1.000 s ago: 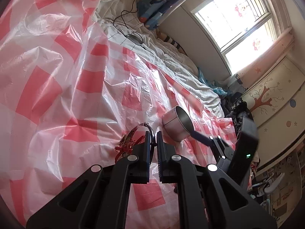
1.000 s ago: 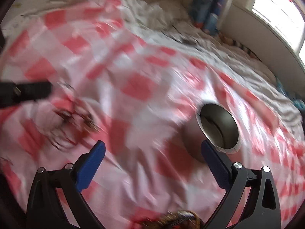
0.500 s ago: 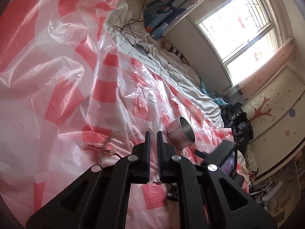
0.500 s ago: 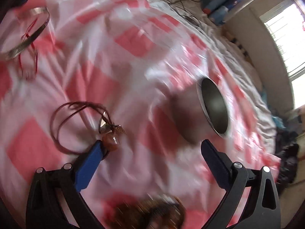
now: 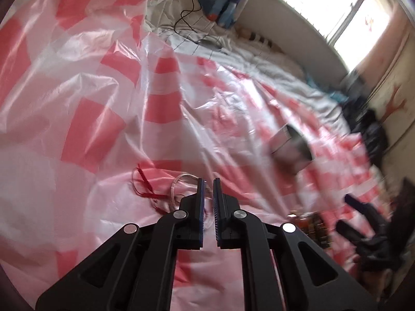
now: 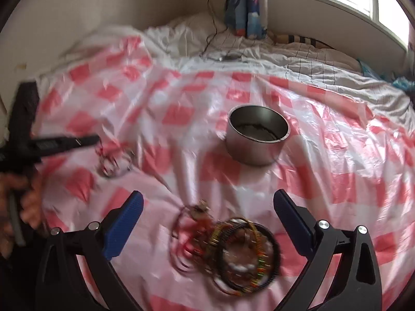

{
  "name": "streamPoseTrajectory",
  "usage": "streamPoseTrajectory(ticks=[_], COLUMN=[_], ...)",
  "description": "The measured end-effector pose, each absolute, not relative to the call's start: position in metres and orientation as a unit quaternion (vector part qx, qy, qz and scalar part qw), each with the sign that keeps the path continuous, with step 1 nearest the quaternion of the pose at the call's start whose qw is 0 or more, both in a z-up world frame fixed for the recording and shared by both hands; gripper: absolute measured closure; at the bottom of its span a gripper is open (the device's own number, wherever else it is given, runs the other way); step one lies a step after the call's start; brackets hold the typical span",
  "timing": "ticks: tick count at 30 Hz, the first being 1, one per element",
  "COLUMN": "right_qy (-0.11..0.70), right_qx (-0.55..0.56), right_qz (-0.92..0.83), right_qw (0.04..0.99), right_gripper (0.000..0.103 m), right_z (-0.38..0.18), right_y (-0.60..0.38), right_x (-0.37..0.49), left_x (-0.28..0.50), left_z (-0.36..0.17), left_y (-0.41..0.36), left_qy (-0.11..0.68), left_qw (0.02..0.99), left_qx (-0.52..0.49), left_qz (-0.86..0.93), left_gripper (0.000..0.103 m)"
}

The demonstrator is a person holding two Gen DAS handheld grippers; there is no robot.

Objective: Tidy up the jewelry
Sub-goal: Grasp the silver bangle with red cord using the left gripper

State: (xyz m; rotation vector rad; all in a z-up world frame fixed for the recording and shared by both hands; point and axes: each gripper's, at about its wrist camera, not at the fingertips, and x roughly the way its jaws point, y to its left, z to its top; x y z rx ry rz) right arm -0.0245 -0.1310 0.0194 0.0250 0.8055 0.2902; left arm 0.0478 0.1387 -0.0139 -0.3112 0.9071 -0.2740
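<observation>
Bangle (image 5: pixel 179 186) with red cord lies on the sheet (image 5: pixel 103 119) just left of the left claw (image 5: pixel 208 181); jaws nearly together, holding nothing; right claw (image 6: pixel 207 204) spread wide above the bracelet pile (image 6: pixel 233 248) near the sheet's front edge; tin (image 6: pixel 255 137) mid-sheet.

checked plastic sheet (image 6: pixel 324 134), white bedding (image 6: pixel 298 57), window (image 5: pixel 337 7)

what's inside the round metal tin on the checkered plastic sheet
The round silver metal tin stands upright and open. Something dark and thin lies on its bottom, too blurred to identify; the near wall hides part of the floor.
</observation>
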Motion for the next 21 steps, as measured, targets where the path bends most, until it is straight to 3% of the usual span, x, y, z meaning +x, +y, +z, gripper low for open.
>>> streamPoseTrajectory(ticks=[10, 12, 21], right_qy=[0.38, 0.38, 0.387], right_qx=[0.065, 0.07, 0.029], right_qz=[0.159, 0.166, 0.193], right_qw=[0.909, 0.907, 0.901], right_gripper=[0.007, 0.007, 0.007], right_z=[0.005, 0.004, -0.001], right_y=[-0.13, -0.13, -0.106], right_x=[-0.022, -0.022, -0.023], left_x=[0.077, 0.077, 0.057], left_z=[-0.046, -0.045, 0.0], left_y=[0.122, 0.12, 0.161], left_qy=[0.502, 0.503, 0.408], left_qw=[0.857, 0.855, 0.885], left_qx=[-0.059, -0.058, -0.178], left_qz=[-0.095, -0.114, -0.137], left_gripper=[0.091, 0.103, 0.103])
